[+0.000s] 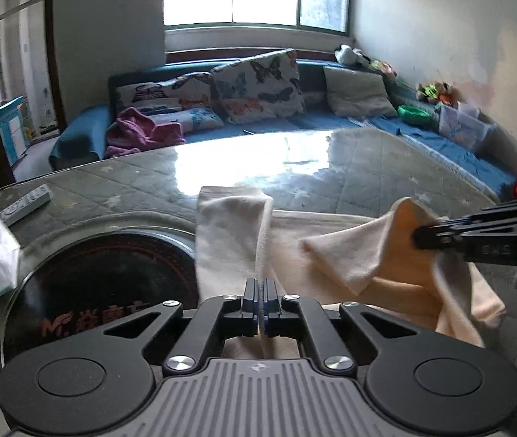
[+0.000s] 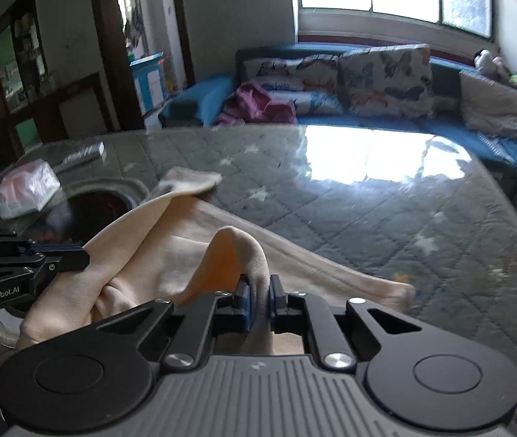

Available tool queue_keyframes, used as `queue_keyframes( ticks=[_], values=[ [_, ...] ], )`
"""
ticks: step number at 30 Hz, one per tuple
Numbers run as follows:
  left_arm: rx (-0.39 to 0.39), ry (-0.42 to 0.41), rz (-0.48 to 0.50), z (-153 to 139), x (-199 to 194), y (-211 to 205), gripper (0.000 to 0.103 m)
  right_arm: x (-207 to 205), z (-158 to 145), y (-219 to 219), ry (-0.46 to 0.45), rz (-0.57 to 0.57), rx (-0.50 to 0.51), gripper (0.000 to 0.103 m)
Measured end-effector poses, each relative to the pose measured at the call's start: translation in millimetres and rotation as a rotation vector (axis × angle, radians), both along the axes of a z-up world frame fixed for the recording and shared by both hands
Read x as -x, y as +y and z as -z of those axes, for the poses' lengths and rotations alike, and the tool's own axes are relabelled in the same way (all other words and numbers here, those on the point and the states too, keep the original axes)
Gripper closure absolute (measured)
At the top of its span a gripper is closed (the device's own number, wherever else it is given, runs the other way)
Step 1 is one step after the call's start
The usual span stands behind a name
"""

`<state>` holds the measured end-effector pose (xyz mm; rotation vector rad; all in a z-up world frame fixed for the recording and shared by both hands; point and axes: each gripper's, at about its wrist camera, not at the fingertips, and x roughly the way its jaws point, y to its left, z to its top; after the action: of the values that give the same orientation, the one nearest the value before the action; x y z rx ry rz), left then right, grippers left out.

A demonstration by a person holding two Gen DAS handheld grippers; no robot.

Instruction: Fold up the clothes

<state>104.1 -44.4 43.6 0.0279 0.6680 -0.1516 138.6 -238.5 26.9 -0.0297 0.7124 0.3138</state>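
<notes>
Soft, limp cream fleece garment [image 1: 331, 251] on quilted grey table [image 1: 386, 167]: left gripper [image 1: 260, 287] and right gripper [image 2: 258, 291] both pinch raised edges, at 6 o'clock.

The left tongs [image 1: 262, 284] are pinched tight on a thin edge of cream cloth [image 1: 232, 225]. The right tongs [image 2: 258, 291] clamp a bunched fold of it, raised, close beside the left.

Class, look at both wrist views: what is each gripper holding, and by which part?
Both hold the cream garment. The left gripper pinches a raised fold edge; the right gripper pinches a bunched fold near its side.
</notes>
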Motion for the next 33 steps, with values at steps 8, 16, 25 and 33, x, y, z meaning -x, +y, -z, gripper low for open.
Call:
queue_keyframes(
  ticks=[8, 16, 25, 33],
  values=[
    [0.054, -0.060, -0.074, -18.5, 48.3, 29.2, 0.101, 59.3, -33.3, -39.3, -0.112, 0.106, -0.019, 0.095],
    [0.103, -0.043, -0.165, -19.5, 113.7, 70.5, 0.101, 126.3, -31.5, -94.1, -0.110, 0.271, -0.053, 0.095],
    [0.084, -0.014, -0.115, -15.9, 146.0, 65.8, 0.100, 156.7, 11.0, -144.9, 0.037, 0.432, -0.059, 0.074],
    [0.082, -0.004, -0.028, -16.4, 160.7, 48.4, 0.089, 148.5, 11.1, -126.3, 0.017, 0.329, 0.095, 0.045]
  ],
)
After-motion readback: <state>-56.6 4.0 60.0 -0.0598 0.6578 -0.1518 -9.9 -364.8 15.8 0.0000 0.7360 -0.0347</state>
